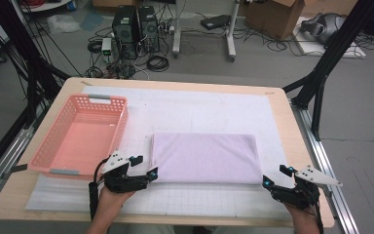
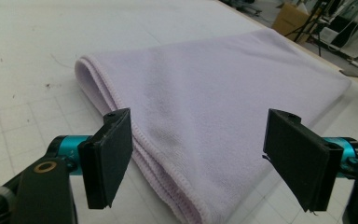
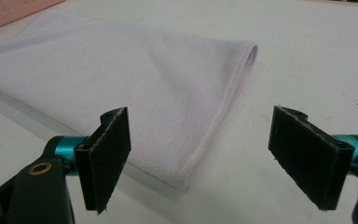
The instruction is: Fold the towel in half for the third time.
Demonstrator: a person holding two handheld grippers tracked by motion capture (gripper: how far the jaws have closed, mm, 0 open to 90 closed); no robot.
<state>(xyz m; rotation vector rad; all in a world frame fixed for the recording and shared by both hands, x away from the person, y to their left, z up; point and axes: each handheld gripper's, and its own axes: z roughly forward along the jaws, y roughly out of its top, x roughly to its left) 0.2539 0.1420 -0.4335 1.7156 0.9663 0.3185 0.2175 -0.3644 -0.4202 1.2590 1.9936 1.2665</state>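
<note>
A folded lilac towel [image 1: 204,157] lies flat on the white gridded mat in the middle of the table. My left gripper [image 1: 145,165] is open at the towel's near left corner, and in the left gripper view the towel [image 2: 214,102] fills the gap between the wide-apart jaws of that gripper [image 2: 205,158]. My right gripper [image 1: 275,176] is open at the towel's near right corner. The right gripper view has the corner of the towel [image 3: 135,84] lying between and ahead of the jaws of that gripper [image 3: 205,154]. Neither gripper holds anything.
An empty pink plastic basket [image 1: 121,117] stands on the left of the table, just beyond my left hand. The mat [image 1: 195,105] has bare room behind the towel. The table's right edge [image 1: 306,146] is close to my right gripper.
</note>
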